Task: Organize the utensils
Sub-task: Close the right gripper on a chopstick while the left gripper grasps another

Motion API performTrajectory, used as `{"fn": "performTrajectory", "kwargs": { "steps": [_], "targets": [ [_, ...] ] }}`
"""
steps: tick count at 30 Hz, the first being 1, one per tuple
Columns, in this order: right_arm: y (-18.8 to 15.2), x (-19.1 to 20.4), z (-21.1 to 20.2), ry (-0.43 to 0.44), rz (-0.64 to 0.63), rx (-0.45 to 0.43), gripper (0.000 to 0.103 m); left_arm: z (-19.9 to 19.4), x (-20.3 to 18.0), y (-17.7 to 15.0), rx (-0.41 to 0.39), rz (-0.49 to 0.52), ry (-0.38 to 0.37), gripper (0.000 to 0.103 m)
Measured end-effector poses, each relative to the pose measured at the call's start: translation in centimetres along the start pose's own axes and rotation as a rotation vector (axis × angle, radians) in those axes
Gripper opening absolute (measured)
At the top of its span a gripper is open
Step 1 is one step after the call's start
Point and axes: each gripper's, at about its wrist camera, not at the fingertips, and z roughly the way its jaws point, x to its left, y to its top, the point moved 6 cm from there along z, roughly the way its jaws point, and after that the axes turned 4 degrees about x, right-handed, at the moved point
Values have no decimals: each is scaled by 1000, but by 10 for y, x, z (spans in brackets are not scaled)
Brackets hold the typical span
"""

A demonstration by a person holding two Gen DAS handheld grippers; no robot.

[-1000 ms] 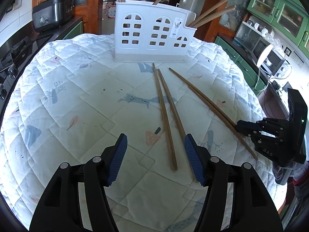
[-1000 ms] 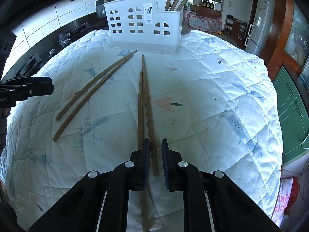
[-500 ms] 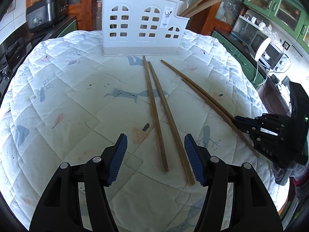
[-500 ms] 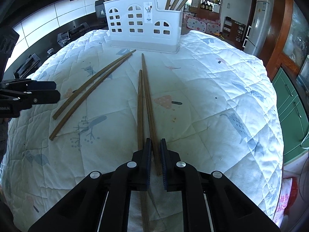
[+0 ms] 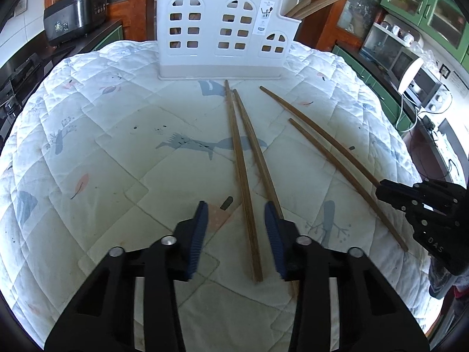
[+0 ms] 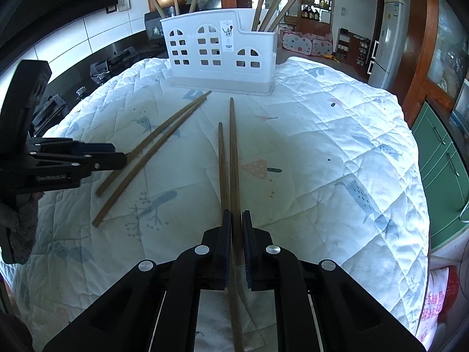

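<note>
Two pairs of long wooden chopsticks lie on a quilted white cloth before a white utensil holder [image 5: 225, 29] that holds several more chopsticks. My left gripper [image 5: 236, 226] is open, its jaws half closed around the near ends of the left pair [image 5: 243, 158]. My right gripper [image 6: 236, 230] is shut on the right pair [image 6: 231, 158], which shows in the left wrist view [image 5: 337, 158]. The holder also shows in the right wrist view [image 6: 222, 55]. The left gripper [image 6: 124, 158] and its pair [image 6: 152, 146] appear there too.
The quilted cloth [image 5: 102, 146] covers a round table. A black rice cooker [image 5: 73, 14] and stove stand at the far left. Green cabinets and a microwave [image 5: 416, 73] stand at the right. A white fridge [image 6: 387, 38] stands beyond the table.
My left gripper moved forward over the left pair and its jaws narrowed around the near ends. My right gripper stayed shut on the right pair and lifted slightly.
</note>
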Motion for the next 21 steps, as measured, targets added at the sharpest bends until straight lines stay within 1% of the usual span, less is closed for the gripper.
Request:
{"fn": "performTrajectory", "kwargs": {
  "steps": [4, 8, 10, 11, 14, 17, 21],
  "targets": [
    [3, 0, -7, 0, 9, -14, 7, 3, -2, 0, 3, -1, 3, 22],
    [8, 1, -15, 4, 17, -32, 7, 8, -6, -1, 12, 9, 8, 21],
    [10, 2, -18, 4, 18, -40, 7, 11, -7, -2, 11, 15, 24, 21],
    [12, 3, -20, 3, 19, -42, 7, 11, -8, -1, 8, 22, 37, 16],
    [15, 4, -25, 1, 22, -49, 7, 12, -9, -1, 0, 44, 77, 8],
    [21, 5, -32, 1, 29, -64, 7, 9, -6, 1, -3, 34, 69, 7],
    [31, 7, -46, -1, 35, -89, 7, -5, -4, 6, -35, 39, 49, 6]
  ]
}}
